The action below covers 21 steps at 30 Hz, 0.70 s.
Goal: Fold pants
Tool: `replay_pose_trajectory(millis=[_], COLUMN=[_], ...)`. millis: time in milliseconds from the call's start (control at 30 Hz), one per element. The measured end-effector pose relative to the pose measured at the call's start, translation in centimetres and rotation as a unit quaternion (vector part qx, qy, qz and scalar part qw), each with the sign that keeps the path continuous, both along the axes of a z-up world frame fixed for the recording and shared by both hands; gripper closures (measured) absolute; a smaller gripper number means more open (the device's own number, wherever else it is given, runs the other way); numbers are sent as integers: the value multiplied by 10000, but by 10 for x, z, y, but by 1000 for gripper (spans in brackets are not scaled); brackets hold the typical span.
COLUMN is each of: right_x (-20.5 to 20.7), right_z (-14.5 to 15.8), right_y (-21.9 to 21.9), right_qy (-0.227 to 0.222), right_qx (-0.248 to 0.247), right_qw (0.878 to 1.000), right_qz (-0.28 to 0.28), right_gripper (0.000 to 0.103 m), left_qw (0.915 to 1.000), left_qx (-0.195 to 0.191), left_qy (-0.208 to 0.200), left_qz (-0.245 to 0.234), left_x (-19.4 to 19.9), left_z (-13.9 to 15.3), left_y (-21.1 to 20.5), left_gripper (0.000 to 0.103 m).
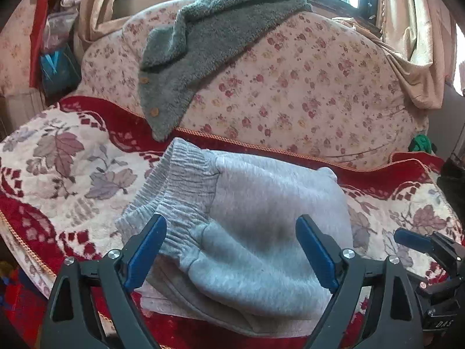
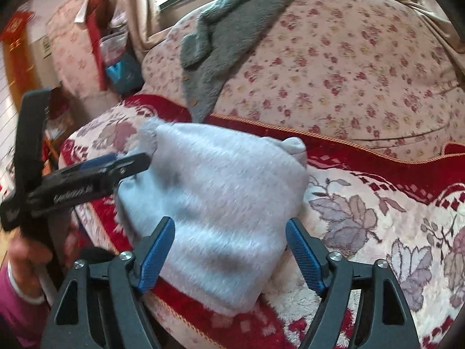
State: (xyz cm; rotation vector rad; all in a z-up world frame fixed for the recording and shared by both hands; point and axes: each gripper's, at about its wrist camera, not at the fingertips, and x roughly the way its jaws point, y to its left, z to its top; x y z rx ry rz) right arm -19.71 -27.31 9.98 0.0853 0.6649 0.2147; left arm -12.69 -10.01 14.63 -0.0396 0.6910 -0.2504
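Seemingly finished, the pants lay folded in a compact bundle on the bed ahead of both grippers' jaws, which stood wide, gripping nothing.

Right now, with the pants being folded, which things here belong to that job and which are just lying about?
Part of the job:
- grey pants, folded into a bundle on the blanket
- left gripper, open
- right gripper, open

Just lying about:
- dark grey fleece garment draped on the floral cushion
- red floral blanket underneath
- curtains
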Motion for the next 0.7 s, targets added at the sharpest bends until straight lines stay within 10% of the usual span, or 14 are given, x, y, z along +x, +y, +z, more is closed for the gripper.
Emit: replay_pose_trajectory(millis=[700], right_x=[15], right_z=[-11], right_y=[-11], right_qy=[139], right_qx=[261], right_qw=[9991], right_qz=[-308], right_gripper=[12], left_qw=[9993], left_qx=[182], left_qy=[-137], left_qz=[304], left_x=[-11], left_z=[3], left_y=[-8], left_gripper=[8])
